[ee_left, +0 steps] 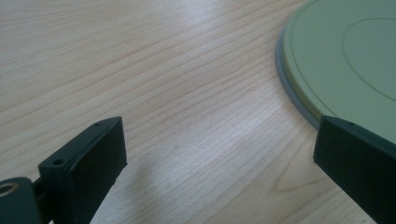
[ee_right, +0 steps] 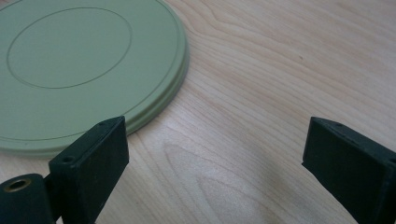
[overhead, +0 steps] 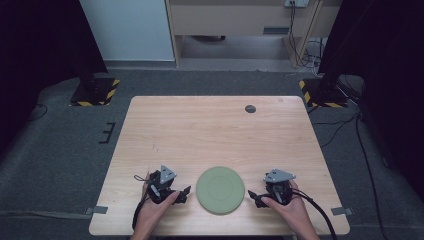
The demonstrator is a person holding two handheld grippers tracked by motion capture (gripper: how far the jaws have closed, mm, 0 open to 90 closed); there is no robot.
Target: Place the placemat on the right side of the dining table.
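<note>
A flat, round, pale green plate (overhead: 220, 190) lies upside down on the wooden table (overhead: 210, 135) near its front edge. My left gripper (overhead: 183, 193) rests on the table just left of the plate, open, with nothing between its jaws. My right gripper (overhead: 254, 197) rests just right of the plate, also open and empty. In the left gripper view the plate (ee_left: 345, 60) fills the upper right, and its rim passes behind my right-hand jaw. In the right gripper view the plate (ee_right: 74, 70) lies at upper left, close to the left-hand jaw.
A small dark round disc (overhead: 250, 108) sits near the table's far edge. Grey carpet surrounds the table, with two black stand bases (overhead: 95, 90) marked in yellow and black stripes at the back corners. Cables (overhead: 365, 150) trail on the floor at right.
</note>
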